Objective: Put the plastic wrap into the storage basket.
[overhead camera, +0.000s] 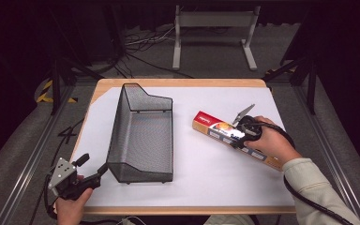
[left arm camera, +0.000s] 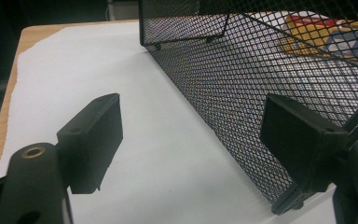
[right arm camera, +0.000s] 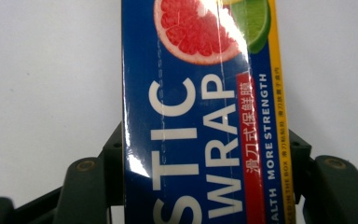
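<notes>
My right gripper point(overhead camera: 243, 132) clamps the plastic wrap box point(overhead camera: 215, 129) across its width (likely bound for the mesh basket point(overhead camera: 140, 140)). My left gripper point(overhead camera: 91, 168) waits wide open at the basket's near-left corner, perhaps to steady it.

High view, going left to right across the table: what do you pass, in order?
Left gripper → black mesh basket → plastic wrap box → right gripper, closed around that box, with the person's hand behind it.
</notes>
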A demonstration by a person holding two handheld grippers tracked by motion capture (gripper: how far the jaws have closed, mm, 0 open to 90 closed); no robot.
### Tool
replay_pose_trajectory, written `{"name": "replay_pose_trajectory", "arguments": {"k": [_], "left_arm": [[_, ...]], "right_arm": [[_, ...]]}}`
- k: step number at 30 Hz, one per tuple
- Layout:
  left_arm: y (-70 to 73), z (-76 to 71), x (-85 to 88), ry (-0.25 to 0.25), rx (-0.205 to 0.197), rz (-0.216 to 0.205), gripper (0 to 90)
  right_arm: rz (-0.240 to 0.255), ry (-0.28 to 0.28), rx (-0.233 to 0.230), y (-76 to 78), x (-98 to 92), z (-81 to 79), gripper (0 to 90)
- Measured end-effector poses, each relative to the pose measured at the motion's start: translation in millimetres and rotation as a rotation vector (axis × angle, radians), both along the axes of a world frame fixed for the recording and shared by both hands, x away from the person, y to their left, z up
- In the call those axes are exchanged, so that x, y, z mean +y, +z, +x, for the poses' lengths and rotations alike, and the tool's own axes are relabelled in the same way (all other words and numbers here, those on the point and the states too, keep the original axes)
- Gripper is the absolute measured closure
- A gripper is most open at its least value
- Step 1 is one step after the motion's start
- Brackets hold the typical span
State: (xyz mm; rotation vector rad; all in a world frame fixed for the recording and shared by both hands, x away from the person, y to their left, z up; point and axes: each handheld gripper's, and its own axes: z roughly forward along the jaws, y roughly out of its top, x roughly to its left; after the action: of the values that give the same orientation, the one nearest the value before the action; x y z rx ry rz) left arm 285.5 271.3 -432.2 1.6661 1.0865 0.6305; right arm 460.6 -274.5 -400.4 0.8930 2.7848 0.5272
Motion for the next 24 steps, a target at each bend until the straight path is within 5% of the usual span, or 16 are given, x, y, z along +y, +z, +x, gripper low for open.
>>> {"name": "replay_pose_trajectory", "arguments": {"k": [24], "left_arm": [[0.4, -0.3, 1.9, 0.009, -0.007, -0.013, 22.0]], "right_arm": [[0.135, -0.153, -0.019, 51.0, -2.4, -15.6, 39.6]]}}
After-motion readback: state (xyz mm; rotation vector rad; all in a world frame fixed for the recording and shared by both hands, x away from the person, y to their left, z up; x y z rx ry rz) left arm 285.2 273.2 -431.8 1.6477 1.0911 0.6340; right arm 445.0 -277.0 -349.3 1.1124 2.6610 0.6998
